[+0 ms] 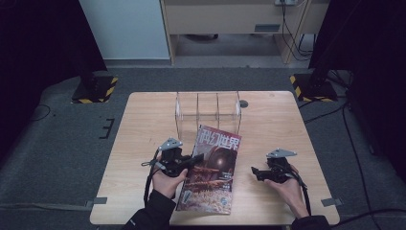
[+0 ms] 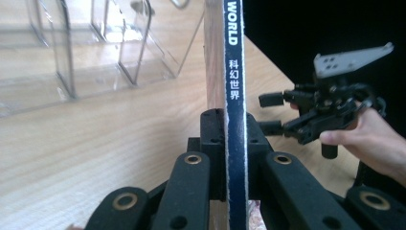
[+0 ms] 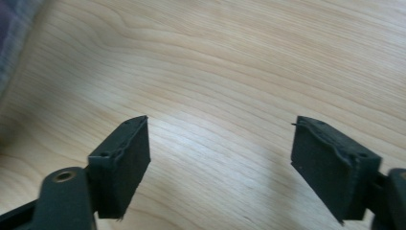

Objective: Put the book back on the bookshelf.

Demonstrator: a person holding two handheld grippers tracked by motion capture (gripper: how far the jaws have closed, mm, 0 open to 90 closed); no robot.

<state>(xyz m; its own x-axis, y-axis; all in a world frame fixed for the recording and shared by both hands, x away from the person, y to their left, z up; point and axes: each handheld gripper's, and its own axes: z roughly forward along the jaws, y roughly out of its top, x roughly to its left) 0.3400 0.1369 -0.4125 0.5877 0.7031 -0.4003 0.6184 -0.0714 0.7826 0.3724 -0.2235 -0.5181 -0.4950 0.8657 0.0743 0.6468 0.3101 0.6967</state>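
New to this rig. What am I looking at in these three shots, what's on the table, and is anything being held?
There is no robot arm: a person holds a hand-held two-jaw gripper in each hand. The high view looks down on the wooden table from above the person's side. The other two come from cameras riding on the grippers, looking along their black jaws.

On the table stand a clear plastic divider rack and a magazine with a red cover.

The left gripper is shut on the magazine's spine edge; the left gripper view shows the dark blue spine clamped upright between its jaws. The right gripper is open and holds nothing, with bare wood between its jaws in its own view.
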